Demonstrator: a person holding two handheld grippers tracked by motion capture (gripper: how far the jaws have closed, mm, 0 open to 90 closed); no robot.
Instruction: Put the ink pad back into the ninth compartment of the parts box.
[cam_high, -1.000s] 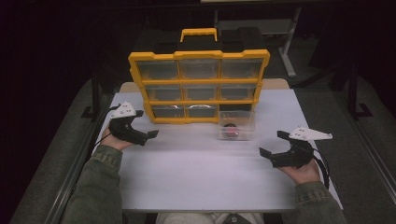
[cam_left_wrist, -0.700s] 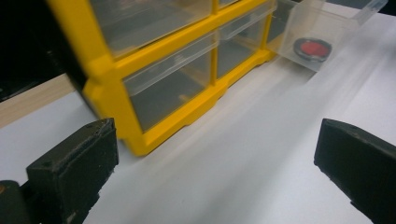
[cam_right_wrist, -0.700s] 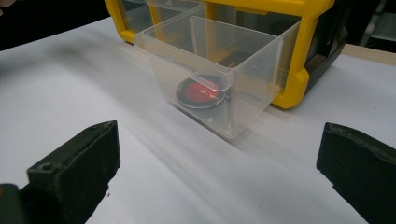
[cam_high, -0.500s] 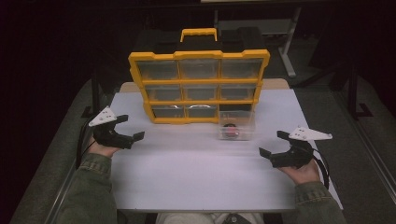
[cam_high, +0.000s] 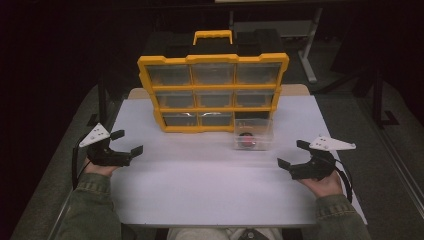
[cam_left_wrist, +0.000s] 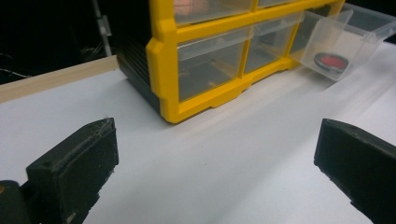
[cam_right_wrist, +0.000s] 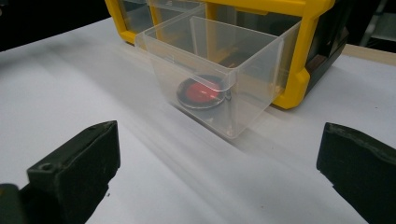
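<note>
While both jaws gape empty, the right gripper (cam_high: 291, 154) faces the clear drawer (cam_high: 254, 135).

The high view looks forward and down over the white table (cam_high: 210, 190). Each gripper view sits low behind its own wide-apart jaws, close to the tabletop. Both face the yellow organizer (cam_left_wrist: 163, 70) ahead and share the clear drawer (cam_right_wrist: 219, 70) holding a red disc (cam_right_wrist: 203, 93).
</note>
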